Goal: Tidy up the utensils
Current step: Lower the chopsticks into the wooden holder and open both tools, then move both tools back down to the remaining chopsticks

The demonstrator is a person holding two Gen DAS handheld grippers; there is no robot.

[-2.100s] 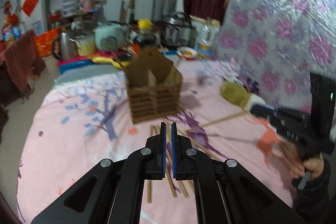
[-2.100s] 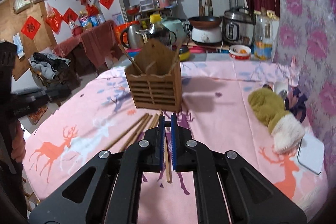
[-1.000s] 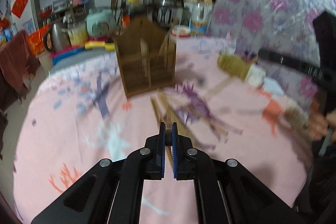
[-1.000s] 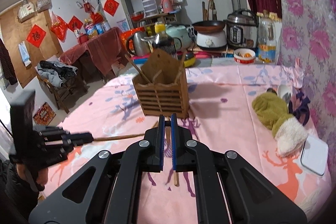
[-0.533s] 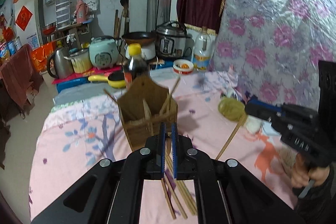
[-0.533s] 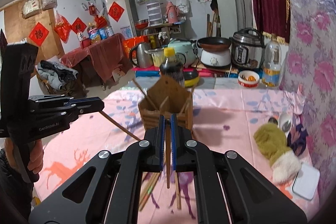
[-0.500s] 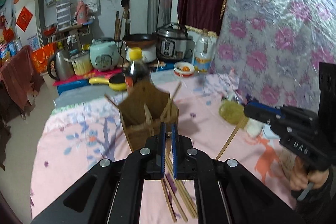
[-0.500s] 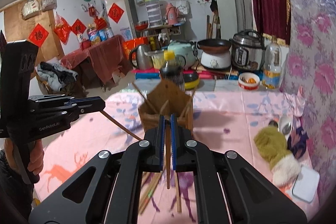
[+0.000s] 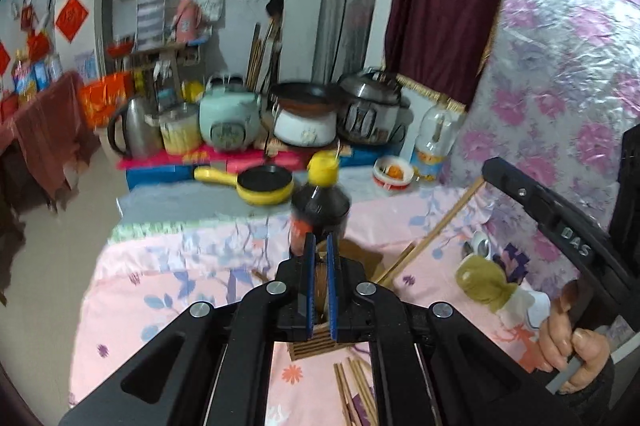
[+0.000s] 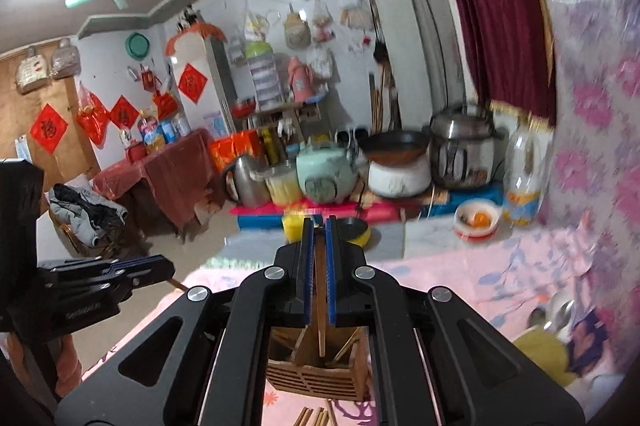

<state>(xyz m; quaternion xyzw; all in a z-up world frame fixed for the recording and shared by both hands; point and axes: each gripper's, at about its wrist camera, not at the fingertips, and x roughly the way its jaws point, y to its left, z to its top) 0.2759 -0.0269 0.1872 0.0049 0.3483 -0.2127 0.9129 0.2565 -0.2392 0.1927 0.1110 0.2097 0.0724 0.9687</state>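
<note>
The wooden utensil holder (image 10: 316, 378) stands on the pink tablecloth, below both grippers, with a few chopsticks in it. My right gripper (image 10: 319, 226) is shut on a chopstick (image 10: 321, 330) that hangs down to the holder's open top. In the left wrist view, that right gripper (image 9: 492, 170) comes in from the right, and its chopstick (image 9: 436, 230) slants down to the holder (image 9: 316, 344). My left gripper (image 9: 319, 246) is shut on another chopstick (image 9: 319, 282), above the holder. Loose chopsticks (image 9: 356, 390) lie in front of the holder.
A dark sauce bottle (image 9: 320, 214) with a yellow cap stands just behind the holder. A green and white plush thing (image 9: 486, 284) and a spoon lie to the right. Pots, a kettle and cookers crowd a low bench (image 9: 256, 158) beyond the table's far edge.
Both grippers have risen and moved forward over the holder, each still shut on its chopstick. The holder now lies low in both views, partly behind the fingers.
</note>
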